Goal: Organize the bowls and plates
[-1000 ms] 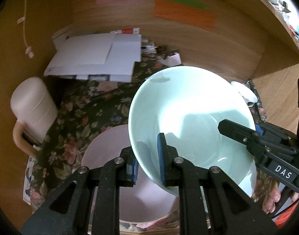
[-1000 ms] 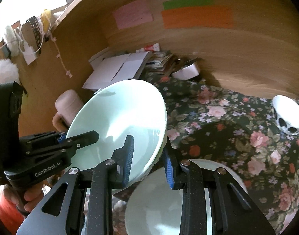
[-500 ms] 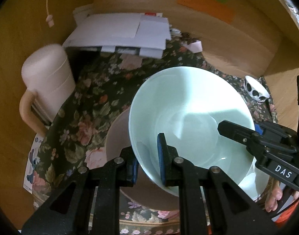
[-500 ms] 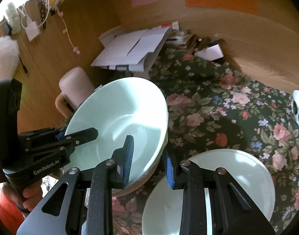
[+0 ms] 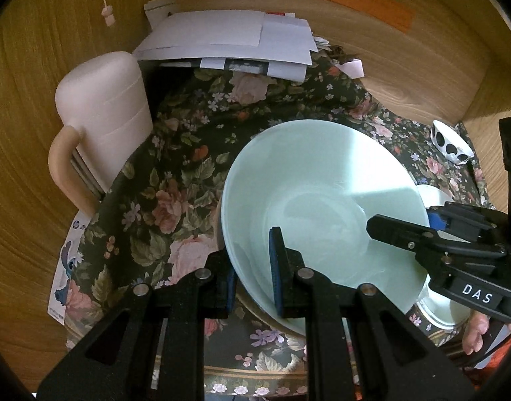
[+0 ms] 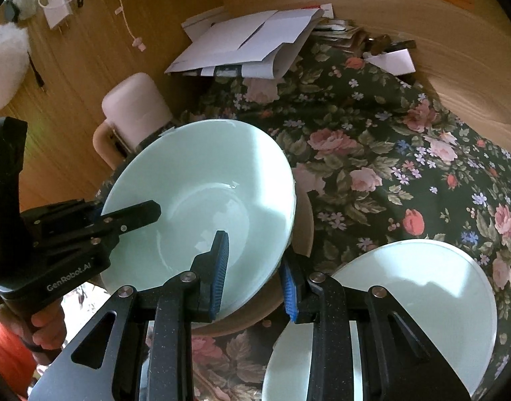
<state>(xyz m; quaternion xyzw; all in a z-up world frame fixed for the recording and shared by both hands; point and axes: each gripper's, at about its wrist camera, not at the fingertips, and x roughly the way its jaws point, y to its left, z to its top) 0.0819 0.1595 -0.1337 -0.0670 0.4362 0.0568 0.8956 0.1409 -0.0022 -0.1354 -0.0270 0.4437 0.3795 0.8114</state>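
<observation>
- Wooden alcove walls all round; floor of it covered w/ a dark floral cloth (image 6: 382,153). Orange note (image 5: 365,0) stuck on the far wall.
- Far end: stack of white papers (image 5: 228,40) lying flat on the cloth. Left of that, a pale pink jug (image 5: 101,117) w/ handle, upright, close to the left wall.
- Mint bowl (image 5: 315,193) sits centre, tilted a bit, held at two points on its rim. Below it a beige plate (image 6: 303,220) shows at the bowl's right and near edge; bowl looks down on it, but can't tell if fully seated.
- Left gripper (image 5: 253,267) clamped on the bowl's near-left rim: one blue pad inside the bowl, other outside, wall pinched between.
- Right gripper (image 6: 253,274) straddles the bowl's near-right rim, one pad in, one pad out. Jaws narrow; inner pad is at the wall, outer pad shows a small gap, so grip looks like it's on the bowl.
- Each gripper shows in the other's view, w/ fingers of the person's hand (image 6: 44,327) round the left handle and an orange sleeve behind.
- Second pale bowl (image 6: 395,307) on the cloth near-right, just beside the plate, apart from the mint one.
- Small white cup w/ black spots (image 5: 451,143) far right on the cloth, well apart.
</observation>
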